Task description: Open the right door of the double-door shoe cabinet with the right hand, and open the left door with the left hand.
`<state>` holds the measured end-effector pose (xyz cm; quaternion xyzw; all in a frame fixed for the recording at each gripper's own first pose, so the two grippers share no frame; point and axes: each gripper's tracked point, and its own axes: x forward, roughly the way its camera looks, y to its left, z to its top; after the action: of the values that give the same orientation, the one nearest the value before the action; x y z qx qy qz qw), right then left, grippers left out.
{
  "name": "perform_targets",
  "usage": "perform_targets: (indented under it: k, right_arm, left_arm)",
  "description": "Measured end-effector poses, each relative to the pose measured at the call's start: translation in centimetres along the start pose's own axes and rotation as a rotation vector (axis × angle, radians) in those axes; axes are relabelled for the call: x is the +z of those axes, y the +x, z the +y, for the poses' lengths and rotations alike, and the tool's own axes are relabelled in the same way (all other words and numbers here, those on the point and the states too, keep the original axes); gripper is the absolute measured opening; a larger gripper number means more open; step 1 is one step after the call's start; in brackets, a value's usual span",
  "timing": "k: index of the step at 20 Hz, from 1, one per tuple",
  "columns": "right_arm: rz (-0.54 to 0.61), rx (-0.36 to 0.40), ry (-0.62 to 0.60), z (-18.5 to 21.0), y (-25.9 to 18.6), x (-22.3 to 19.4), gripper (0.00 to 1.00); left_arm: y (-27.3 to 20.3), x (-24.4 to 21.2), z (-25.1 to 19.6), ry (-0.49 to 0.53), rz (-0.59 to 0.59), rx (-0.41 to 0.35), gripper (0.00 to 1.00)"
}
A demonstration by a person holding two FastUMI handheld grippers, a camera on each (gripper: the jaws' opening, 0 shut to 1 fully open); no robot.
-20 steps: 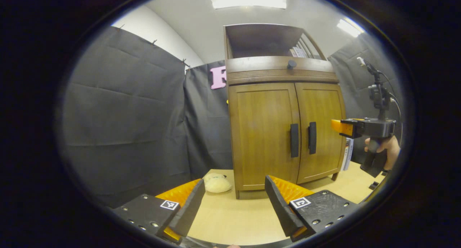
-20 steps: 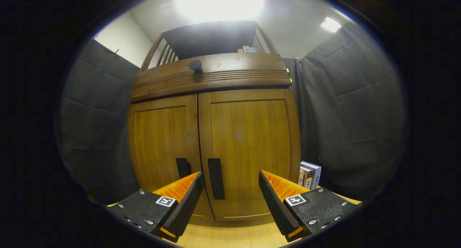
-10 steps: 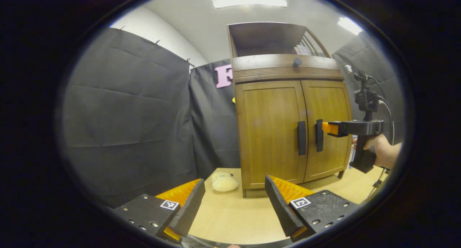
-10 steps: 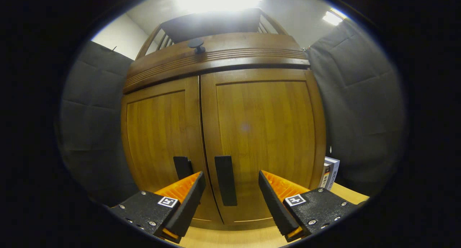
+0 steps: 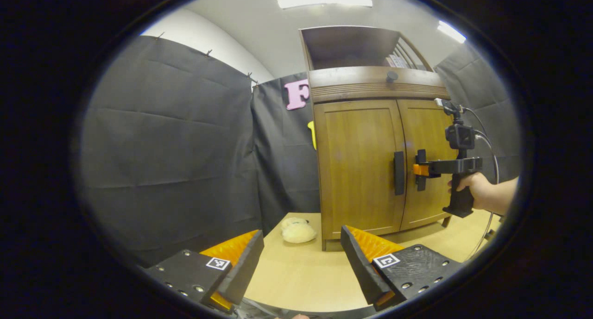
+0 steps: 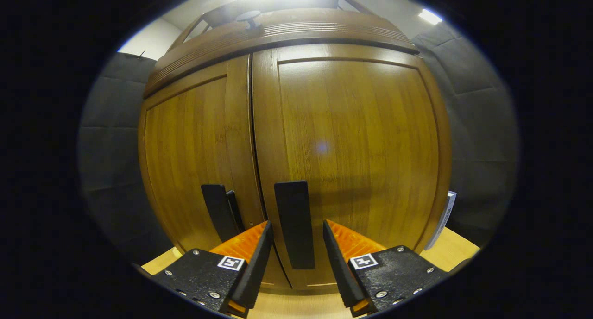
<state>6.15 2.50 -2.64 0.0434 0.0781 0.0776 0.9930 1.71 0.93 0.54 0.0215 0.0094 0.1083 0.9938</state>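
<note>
Brown wooden double-door shoe cabinet (image 5: 375, 161) stands on the light wooden tabletop (image 5: 296, 272), both doors shut, ahead and right of the left gripper (image 5: 302, 259) fingers. Left gripper spread apart, nothing between the fingers, well back from the cabinet with bare tabletop in front. Cream plush toy (image 5: 298, 231) lies just beyond its fingers, beside the cabinet's left bottom edge. Right gripper (image 6: 293, 259) is close to the right door (image 6: 352, 161); its black vertical bar handle (image 6: 294, 224) sits between the fingers, small gaps on both sides, not pressed. Left door handle (image 6: 217, 212) is just left of the left finger. In the left gripper view a hand (image 5: 475, 191) holds the right gripper at the handle (image 5: 420, 170). Black cloth wall (image 5: 171, 147) far left.
</note>
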Motion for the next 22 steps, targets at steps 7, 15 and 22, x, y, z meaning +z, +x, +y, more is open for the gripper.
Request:
perform_targets:
  k: [7, 15, 22]
  right_arm:
    - [0.031, 0.004, -0.011, -1.2, 0.3, -1.3, 0.31]
    - [0.036, 0.02, -0.013, -1.0, 0.1, -0.9, 0.22]
    - [0.034, 0.022, -0.015, -1.1, 0.2, -0.7, 0.22]
  left_arm:
    - [0.2, 0.2, 0.1, -0.005, 0.003, 0.014, 0.95]
    - [-0.5, 1.3, 0.0, -0.011, -0.016, 0.001, 1.0]
    - [-0.7, 1.9, -0.1, -0.013, -0.026, -0.004, 1.0]
